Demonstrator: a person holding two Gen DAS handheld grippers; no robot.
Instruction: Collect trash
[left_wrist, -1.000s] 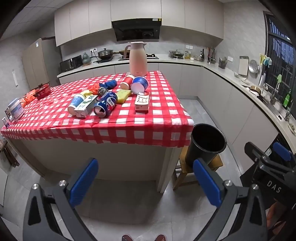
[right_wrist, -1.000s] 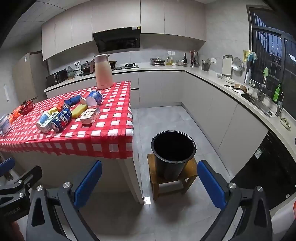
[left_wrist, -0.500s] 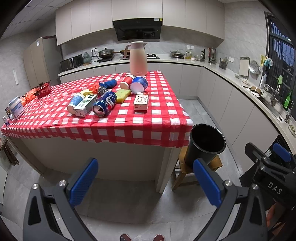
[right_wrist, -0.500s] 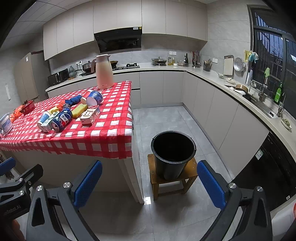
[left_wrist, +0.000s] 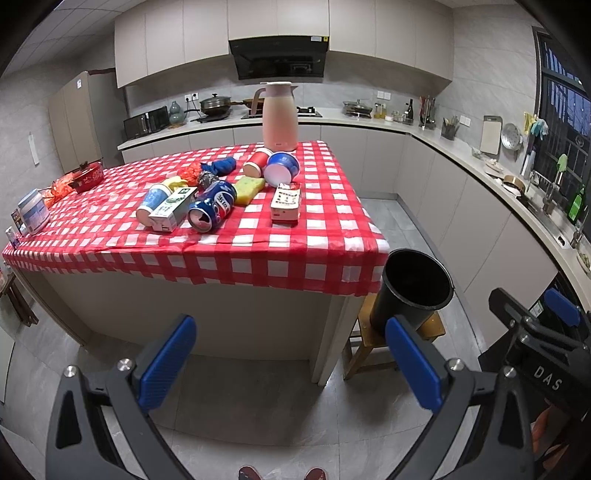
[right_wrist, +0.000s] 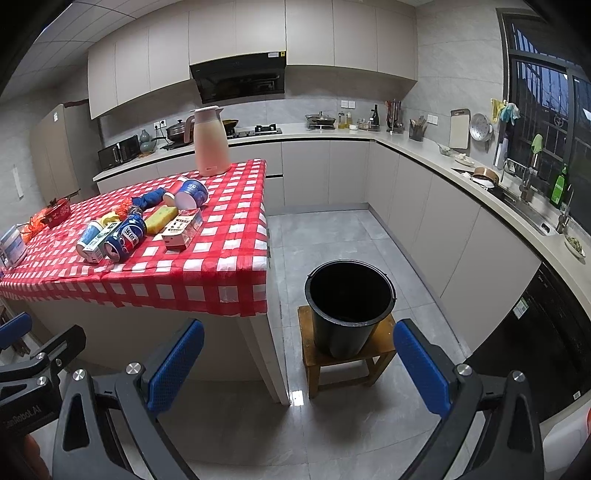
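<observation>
Left gripper (left_wrist: 291, 363) held low over the floor, jaws wide apart, nothing between the blue pads. Right gripper (right_wrist: 299, 365) likewise: jaws spread, empty.

Trash lies on the tabletop (left_wrist: 317, 236) under a red checked cloth, clustered toward the right half and well back from the near edge. A blue cola can (left_wrist: 212, 206) lies on its side, open end toward the camera, touching a small carton (left_wrist: 173, 208) on its left. A yellow sponge (left_wrist: 250, 185) sits behind the can; a flat printed box (left_wrist: 285, 203) is nearest the right edge.

A black bucket (right_wrist: 349, 306) stands on a wooden stool (right_wrist: 343, 360) just off the tabletop's near right corner (interior dark, contents not discernible). A pink thermos jug (left_wrist: 279, 116) stands upright at the far edge.
</observation>
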